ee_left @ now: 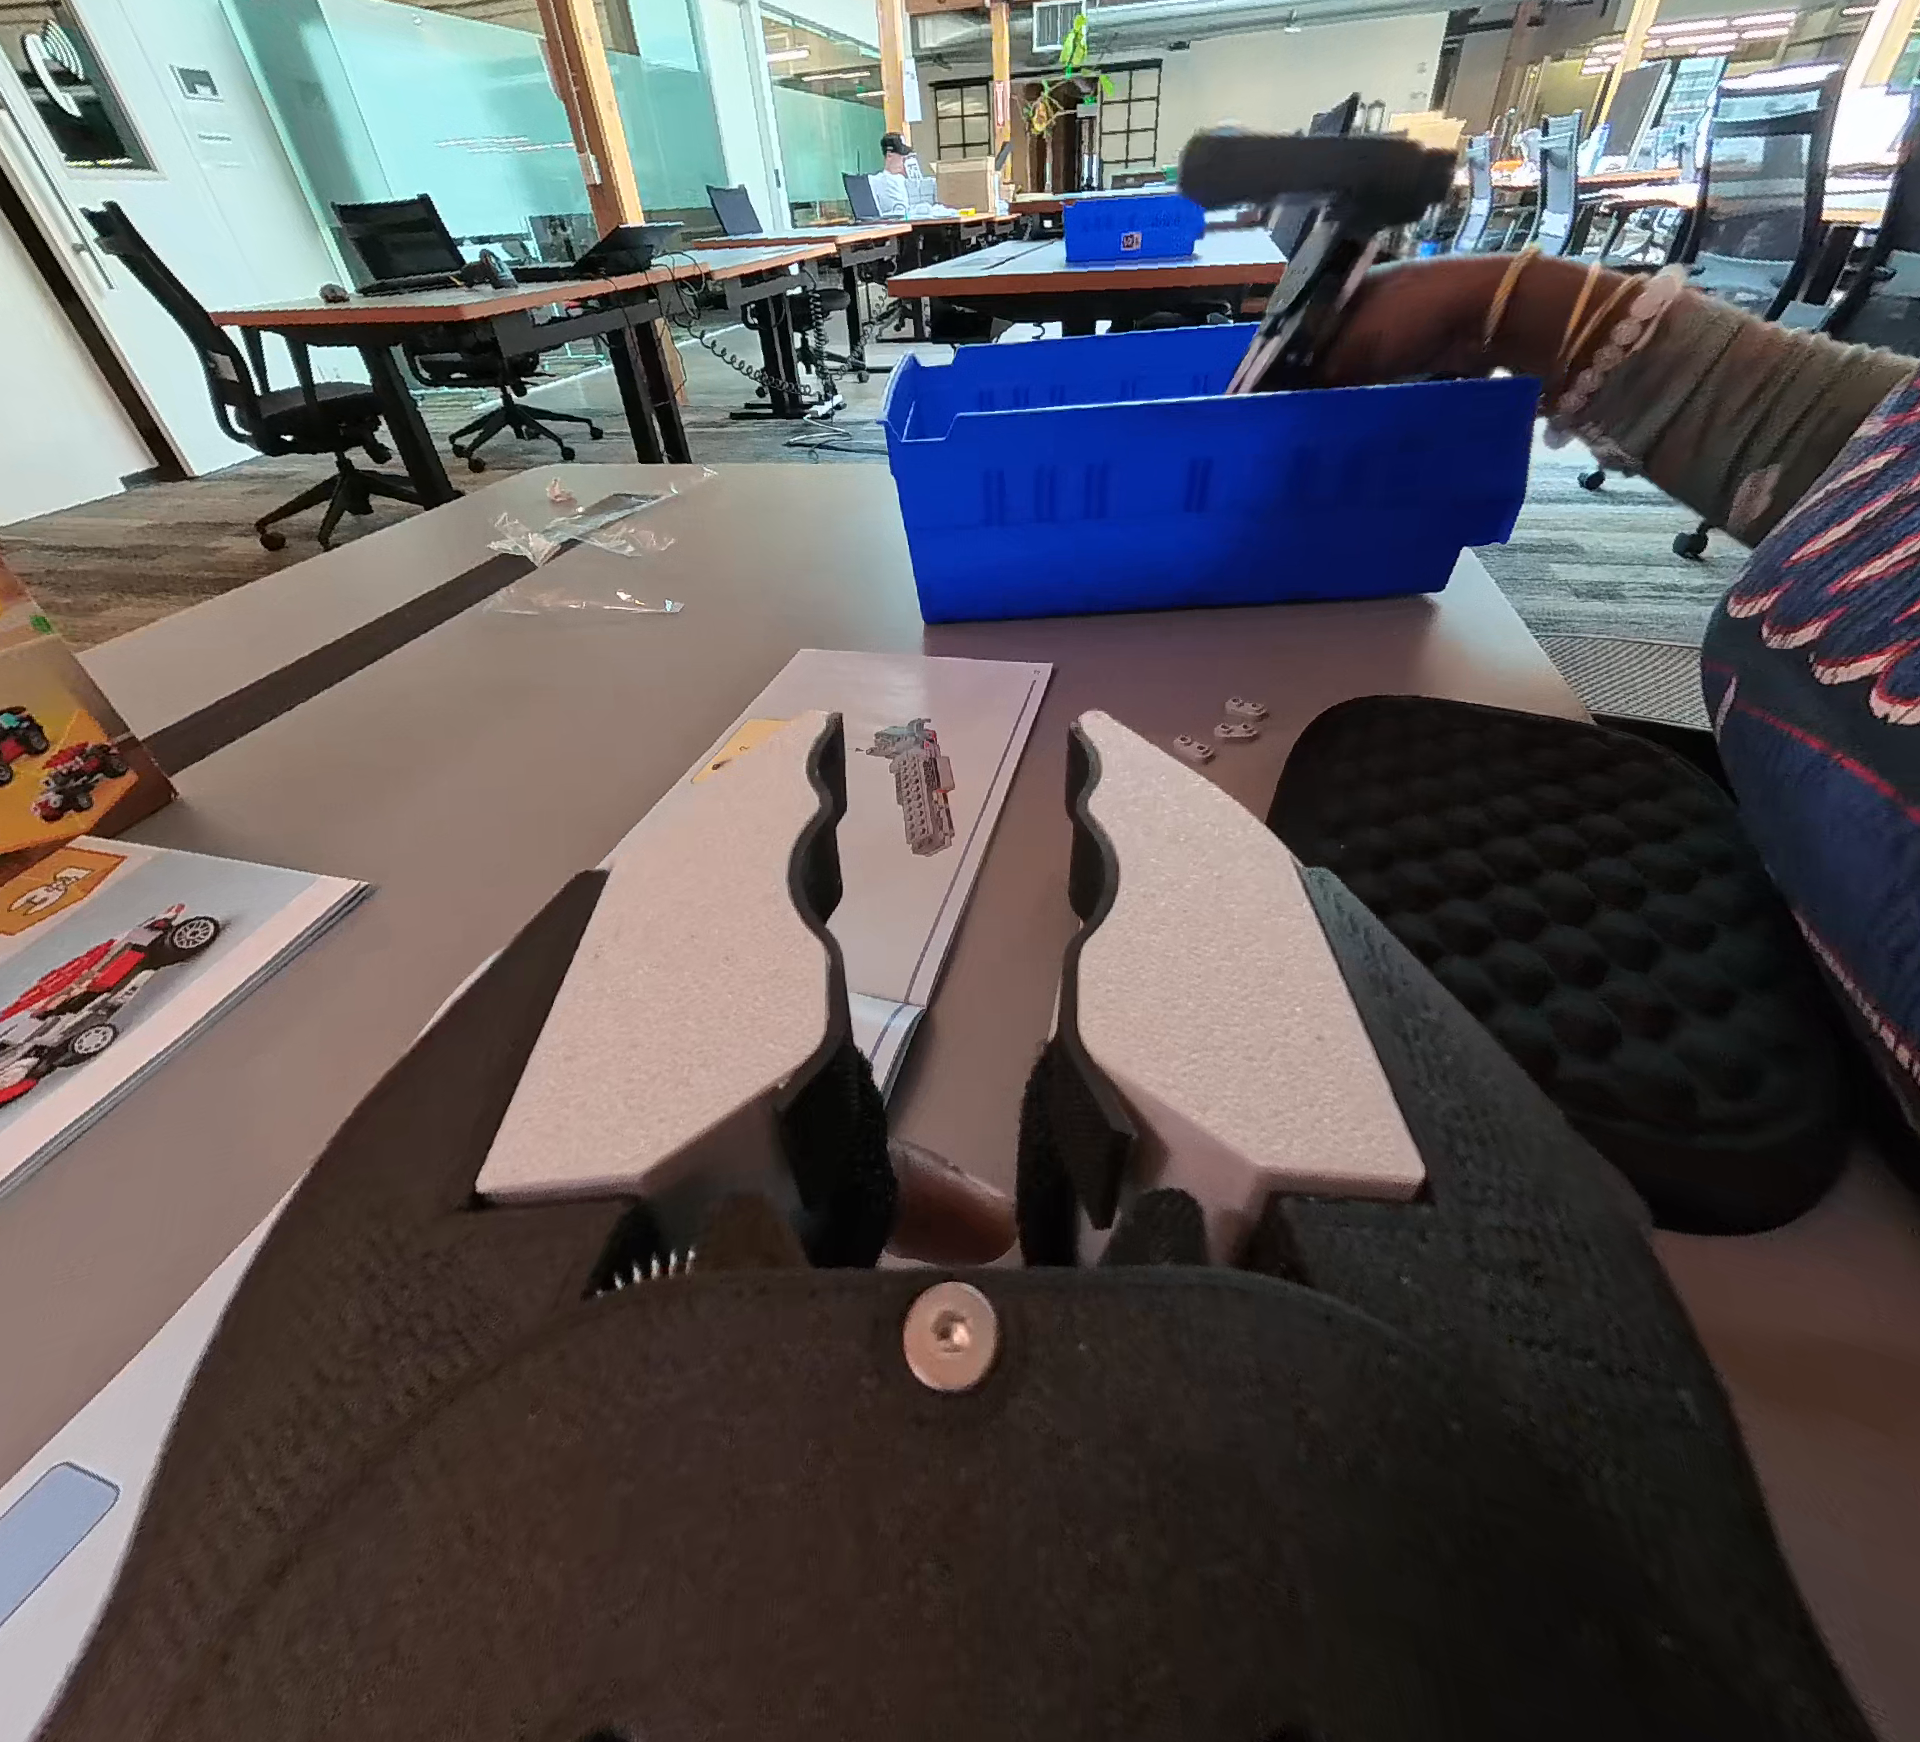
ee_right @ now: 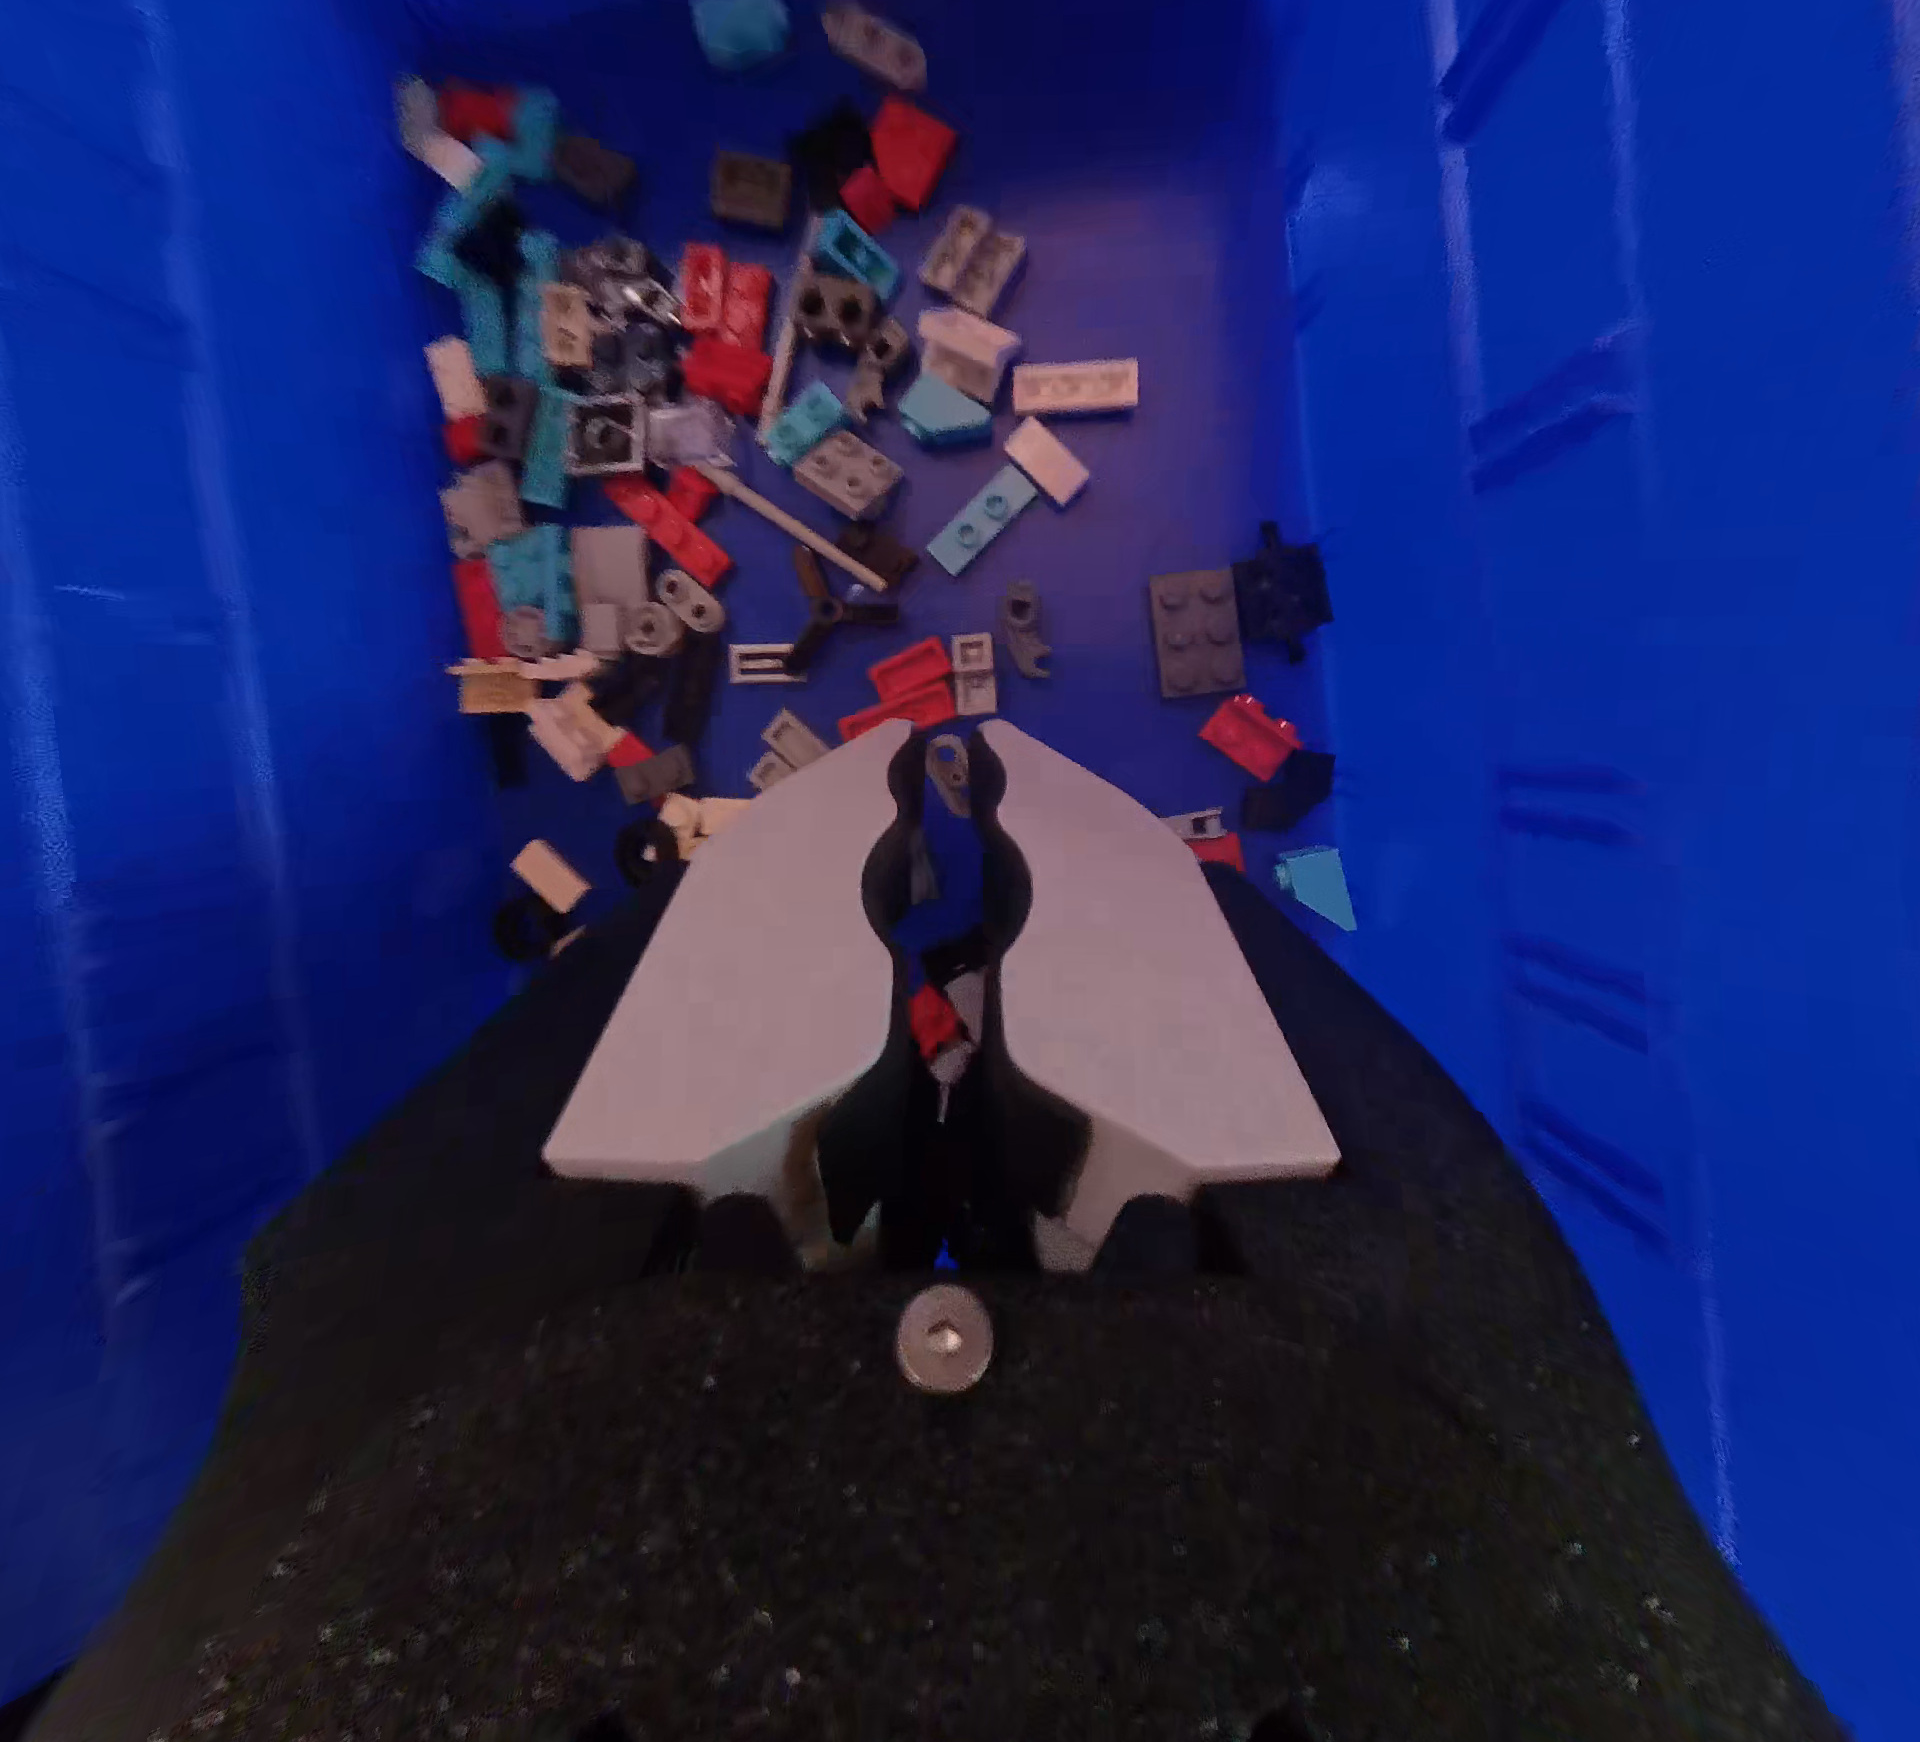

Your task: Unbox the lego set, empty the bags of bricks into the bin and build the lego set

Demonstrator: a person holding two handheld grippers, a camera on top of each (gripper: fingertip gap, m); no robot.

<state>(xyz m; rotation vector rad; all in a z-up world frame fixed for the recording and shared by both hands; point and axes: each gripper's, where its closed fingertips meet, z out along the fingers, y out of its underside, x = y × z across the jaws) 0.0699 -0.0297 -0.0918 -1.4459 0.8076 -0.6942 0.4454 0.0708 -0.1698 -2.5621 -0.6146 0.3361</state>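
A: Where does the right gripper [ee_right: 945, 736] stand?

B: Down inside the blue bin [ee_right: 1558, 342], its tips nearly together with only a narrow slit between them. A small grey piece [ee_right: 948, 770] shows in that slit at the tips, but the view is blurred and I cannot tell whether the jaws pinch it or merely hover over it.

A: And around it?

B: The loose bricks [ee_right: 727, 404] lie spread on the bin floor, red, teal, grey, black and white, heaped mostly toward the left wall and the far end. A dark grey plate [ee_right: 1195, 632] sits by the right wall.

A: The left gripper [ee_left: 956, 736]?

B: Low over the desk [ee_left: 416, 757], jaws spread wide, nothing between them. Under its tips lies an open instruction booklet [ee_left: 935, 705]. Three small grey pieces [ee_left: 1226, 726] sit just right of it, near a black padded cushion [ee_left: 1558, 944] at the desk's right edge.

A: Farther out?

B: The bin stands at the far right corner of the desk. Empty clear bags [ee_left: 582, 539] lie toward the far edge, the lego box [ee_left: 62, 736] and a second booklet [ee_left: 135, 965] at the left edge.
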